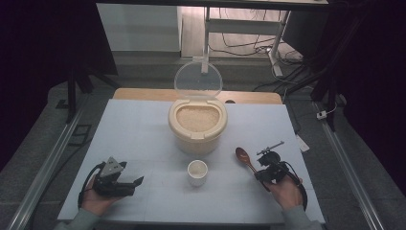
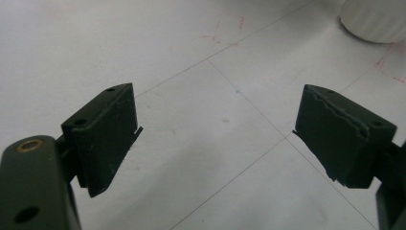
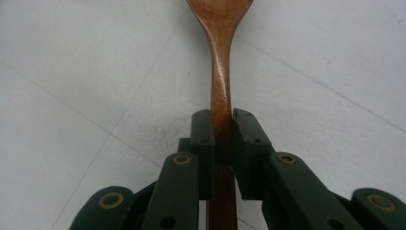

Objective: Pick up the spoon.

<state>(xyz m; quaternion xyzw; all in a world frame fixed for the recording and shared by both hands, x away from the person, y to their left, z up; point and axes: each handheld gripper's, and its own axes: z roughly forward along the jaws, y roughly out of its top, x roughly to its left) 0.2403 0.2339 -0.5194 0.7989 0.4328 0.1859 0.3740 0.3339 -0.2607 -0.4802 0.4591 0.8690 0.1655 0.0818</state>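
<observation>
Right gripper [image 1: 265,173] fingers pinch the wooden spoon [image 1: 244,157] handle, probably for scooping rice [image 1: 197,118]; left gripper [image 1: 130,184] fingers gape empty.

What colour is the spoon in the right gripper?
Reddish-brown wood; the spoon shows best in the right gripper view.

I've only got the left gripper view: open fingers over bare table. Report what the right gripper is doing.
Observer: The right gripper is shut on a wooden spoon, clamped around the handle.
Operator: Tell me where the spoon's bowl points.
Observer: In the high view it points up and left, toward the rice container.
Operator: Give me that container's state.
Observer: Its clear lid stands open and the container is full of rice.
Operator: Name the white thing at my top right corner.
Observer: A small white cup, empty, in front of the container, between both grippers.
</observation>
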